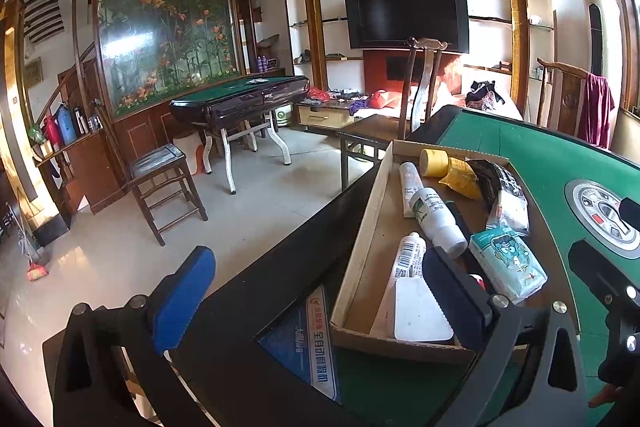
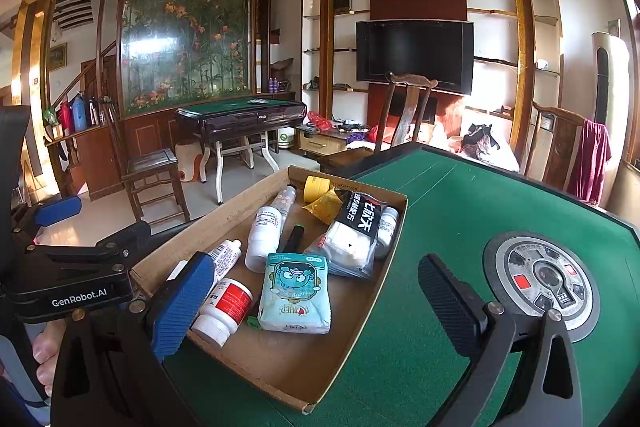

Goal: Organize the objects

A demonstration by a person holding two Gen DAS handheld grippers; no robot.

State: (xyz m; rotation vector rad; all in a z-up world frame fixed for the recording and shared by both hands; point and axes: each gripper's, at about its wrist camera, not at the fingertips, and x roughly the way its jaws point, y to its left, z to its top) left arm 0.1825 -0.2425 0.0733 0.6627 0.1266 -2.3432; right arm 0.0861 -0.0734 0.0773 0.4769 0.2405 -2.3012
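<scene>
- Shallow brown cardboard tray [image 2: 224, 223] of bottles and packets sits on the green felt table [image 2: 460, 203].
- Left gripper [image 1: 320, 291] and right gripper [image 2: 316, 297]: jaws apart, empty.
- Likely pre-grasp; next, close on the near pale-blue cartoon tissue packet [image 2: 294, 293].

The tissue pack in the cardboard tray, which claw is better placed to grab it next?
Right, probably. The right claw is open with the tissue pack between its fingers; the left claw straddles the tray edge, off to the side.

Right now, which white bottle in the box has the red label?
The small white bottle lying at the near end of the cardboard box, beside the blue tissue pack. The other white bottles carry pale or green labels.
</scene>
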